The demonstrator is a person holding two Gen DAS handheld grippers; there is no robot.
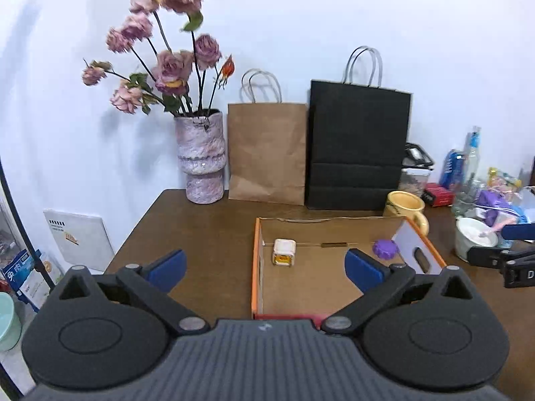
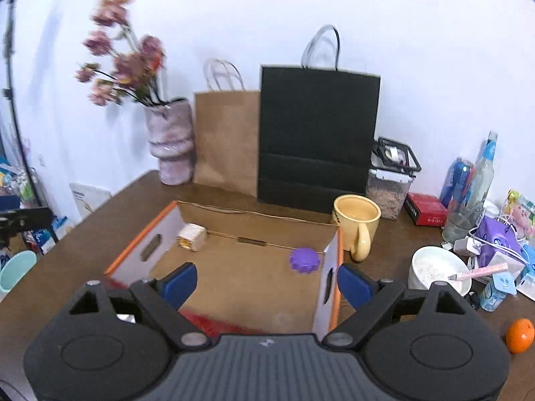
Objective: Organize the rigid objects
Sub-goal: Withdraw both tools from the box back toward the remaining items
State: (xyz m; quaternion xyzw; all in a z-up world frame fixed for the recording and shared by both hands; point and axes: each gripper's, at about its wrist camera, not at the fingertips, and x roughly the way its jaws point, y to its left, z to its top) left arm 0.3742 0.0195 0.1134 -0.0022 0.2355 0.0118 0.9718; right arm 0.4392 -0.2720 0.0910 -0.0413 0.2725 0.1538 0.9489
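Observation:
An open cardboard box (image 1: 257, 267) with orange edges lies on the brown table; it also shows in the right wrist view (image 2: 140, 247). Inside it sit a small white cube with a yellow face (image 1: 284, 252) (image 2: 191, 236) at the back left and a purple ridged cap (image 1: 386, 249) (image 2: 304, 260) at the back right. My left gripper (image 1: 265, 269) is open and empty above the box's near left part. My right gripper (image 2: 266, 282) is open and empty above the box's near right part, its right finger (image 2: 354, 284) outside the right wall. The right gripper also shows in the left wrist view (image 1: 508, 260).
A yellow mug (image 2: 357, 225) stands just right of the box. A vase of flowers (image 1: 202, 157), a brown bag (image 1: 267, 153) and a black bag (image 1: 359, 147) line the back wall. A white bowl (image 2: 438, 269), an orange (image 2: 519, 335), bottles and clutter fill the right side.

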